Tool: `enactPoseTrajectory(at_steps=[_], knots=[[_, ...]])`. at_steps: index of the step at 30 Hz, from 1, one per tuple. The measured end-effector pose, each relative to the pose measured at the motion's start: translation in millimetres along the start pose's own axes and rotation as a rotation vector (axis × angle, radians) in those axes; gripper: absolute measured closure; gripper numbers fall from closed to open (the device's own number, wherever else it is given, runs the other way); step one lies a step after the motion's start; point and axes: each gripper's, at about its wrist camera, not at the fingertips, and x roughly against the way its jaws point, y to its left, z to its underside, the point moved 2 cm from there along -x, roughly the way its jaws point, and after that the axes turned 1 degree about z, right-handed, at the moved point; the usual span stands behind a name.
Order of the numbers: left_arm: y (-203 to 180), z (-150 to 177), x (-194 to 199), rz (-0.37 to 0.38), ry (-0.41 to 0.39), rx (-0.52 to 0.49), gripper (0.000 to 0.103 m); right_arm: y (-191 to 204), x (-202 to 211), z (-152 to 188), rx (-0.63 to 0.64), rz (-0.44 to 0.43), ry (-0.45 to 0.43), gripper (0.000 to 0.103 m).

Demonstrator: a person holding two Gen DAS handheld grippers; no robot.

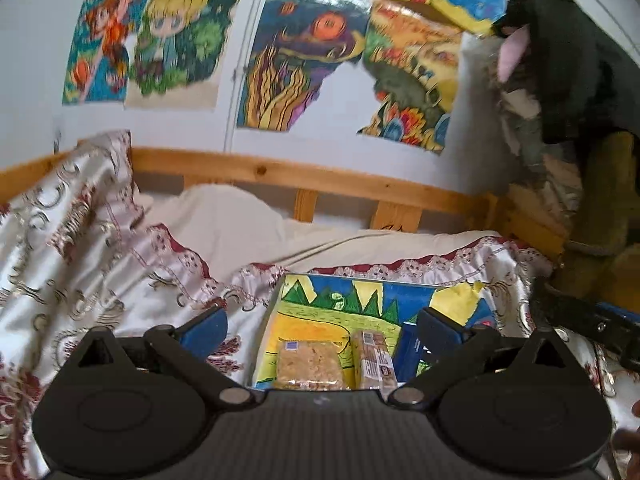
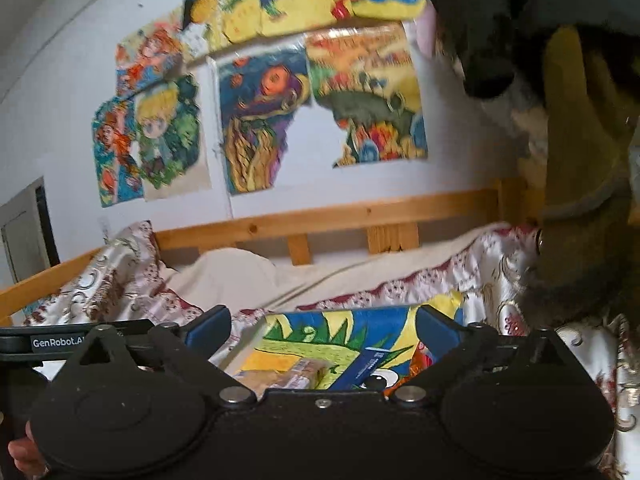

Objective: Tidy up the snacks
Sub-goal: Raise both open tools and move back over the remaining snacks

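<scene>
On the drawing board [image 1: 360, 304], both spread, empty tools half-hide snack bars [image 1: 310, 364].

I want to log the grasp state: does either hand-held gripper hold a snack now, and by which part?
Nothing is held. The left hand-held gripper and the right hand-held gripper are both open above the snack bars.
</scene>
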Motion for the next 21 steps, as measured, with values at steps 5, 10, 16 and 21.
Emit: enactPoseTrajectory(at_steps=[5,10,16,21], knots=[[1.1,10.9,33.5,0.001,-0.009,-0.011,0.0,11.5,36.9,6.3,0.003,0.001,-0.036,0.001],[8.2,25.2,62.1,-0.018,0.004,-0.012,0.0,18.4,65.5,22.3,0.0,0.027,-0.058,0.001],[18.8,46.6,87.0,-0.049,0.039,-0.039,0.0,26.3,79.3,48.0,-0.026,0.037,-0.028,0.001],[25.3,64.3,98.8,-0.064,0.071,-0.052,0.0,31.8,86.6,67.5,-0.032,0.042,0.015,0.001]])
